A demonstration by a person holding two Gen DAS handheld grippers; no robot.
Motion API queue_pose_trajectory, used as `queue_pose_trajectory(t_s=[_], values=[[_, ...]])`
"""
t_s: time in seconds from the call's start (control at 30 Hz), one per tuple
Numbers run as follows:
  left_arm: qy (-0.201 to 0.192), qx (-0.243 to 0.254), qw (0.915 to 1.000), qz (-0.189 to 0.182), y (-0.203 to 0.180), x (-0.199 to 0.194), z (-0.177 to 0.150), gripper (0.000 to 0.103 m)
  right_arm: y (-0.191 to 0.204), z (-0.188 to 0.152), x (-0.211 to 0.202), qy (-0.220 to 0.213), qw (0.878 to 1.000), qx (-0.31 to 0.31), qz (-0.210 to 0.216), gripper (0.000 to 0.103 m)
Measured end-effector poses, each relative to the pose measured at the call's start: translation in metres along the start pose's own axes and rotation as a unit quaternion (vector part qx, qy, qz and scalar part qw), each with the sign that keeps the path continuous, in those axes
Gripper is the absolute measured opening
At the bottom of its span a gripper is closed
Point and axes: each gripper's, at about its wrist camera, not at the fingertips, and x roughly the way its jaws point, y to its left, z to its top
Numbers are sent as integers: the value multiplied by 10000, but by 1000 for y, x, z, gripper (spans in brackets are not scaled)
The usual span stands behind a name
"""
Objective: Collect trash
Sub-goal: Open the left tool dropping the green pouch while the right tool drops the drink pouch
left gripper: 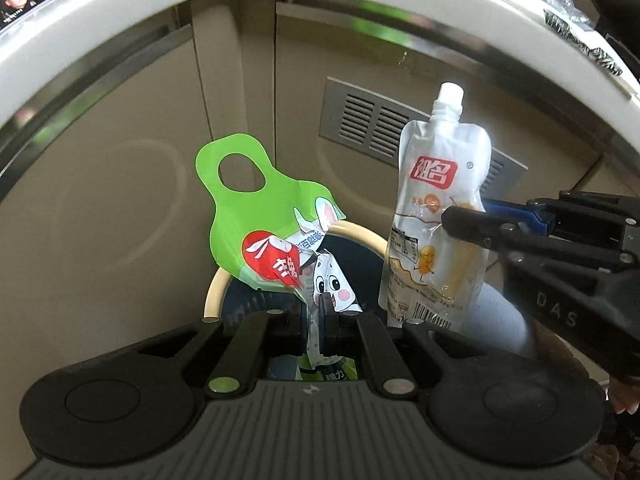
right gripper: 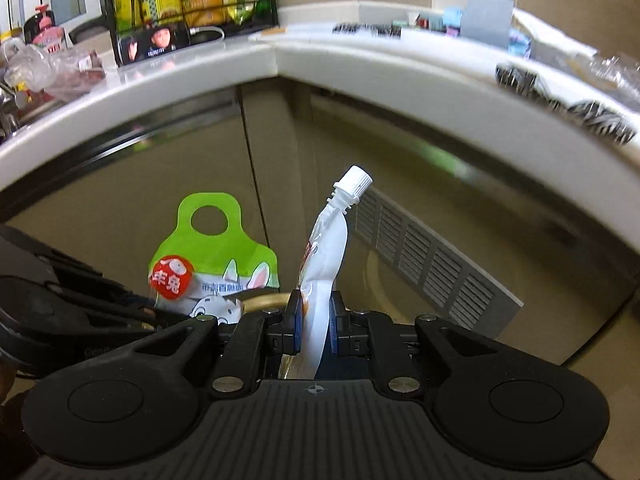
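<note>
Green plastic leads on the left side: the left gripper is clenched on the green rabbit bag, pinching its lower white part with the cartoon rabbit face, while the handle hole stands up toward eleven o'clock. Below and behind it, at about six o'clock of the bag, sits the trash bin, a dark opening ringed by a pale cream rim, so both pieces hang right above the drop zone. By my reading this is the delivery step: two bits of trash carried to the bin, neither let go yet. Moving right, the white spout pouch hangs upright with its white cap at twelve o'clock, and the right gripper comes in from three o'clock, grasping it across the middle; in the right wrist view the pouch is squeezed edge-on between the blue pads. Next move, as I judge it, calls for lowering each piece over the opening and parting the fingers, taking care that the tall green handle clears the rim. Writing now: the bag's red roundel shows white Chinese characters, one reading 兔, with blue characters beside it too broken up by creases to read whole. The pouch carries a red panel with white characters and a registered mark, a barcode at the bottom, and fine print too small to read. The right gripper's body reads "DAS".
</note>
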Motion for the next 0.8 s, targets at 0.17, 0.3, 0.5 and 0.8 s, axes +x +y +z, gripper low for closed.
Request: queue_pose_trajectory(t_s=[0.17,0.3,0.5,0.8], values=[[120,38,9999,35,3,9,6,5,-1,-2,8,103,9999,-35,-86,14],[236,45,9997,55,-3,27,16,5,0,-1,15,205,9997,-65,-94,14],[253,134,9996,89,-12,28,22,7,0,-1,21,259,9995,-64,-146,14],[-96,206,9993,284,-8,15,19,92,-3,-1,31,424,9989,78,-191,27]])
